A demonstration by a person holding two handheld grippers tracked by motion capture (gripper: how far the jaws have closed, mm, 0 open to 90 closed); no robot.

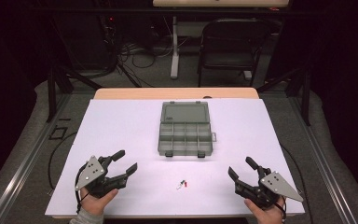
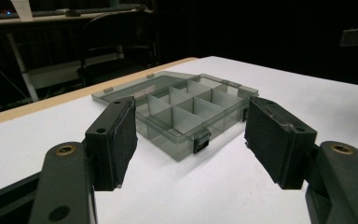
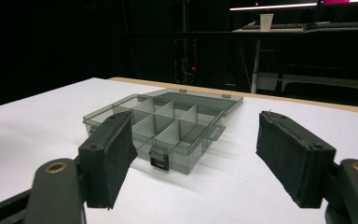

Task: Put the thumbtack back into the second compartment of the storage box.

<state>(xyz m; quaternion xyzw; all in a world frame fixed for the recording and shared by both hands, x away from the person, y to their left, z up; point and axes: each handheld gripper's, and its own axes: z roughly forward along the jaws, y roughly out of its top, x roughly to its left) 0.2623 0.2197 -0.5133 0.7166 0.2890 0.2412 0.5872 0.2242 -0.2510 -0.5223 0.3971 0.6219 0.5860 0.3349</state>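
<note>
A smoky grey compartment box (image 1: 185, 135) lies open in the middle of the white table, its lid (image 1: 185, 112) folded flat toward the far side. Its dividers form several empty cells, seen close in the left gripper view (image 2: 182, 109) and the right gripper view (image 3: 161, 123). A few tiny parts (image 1: 183, 184), red, green and white, lie on the sheet in front of the box. My left gripper (image 1: 125, 161) rests open at the near left, held by a hand. My right gripper (image 1: 241, 168) stands open at the near right. Nothing sits between either pair of jaws.
The white sheet (image 1: 121, 126) covers a wooden table whose far edge (image 1: 177, 93) shows bare. Beyond it stand a black chair (image 1: 230, 44) and a white desk leg (image 1: 174, 46) among floor cables. A cable (image 1: 56, 154) trails off the left edge.
</note>
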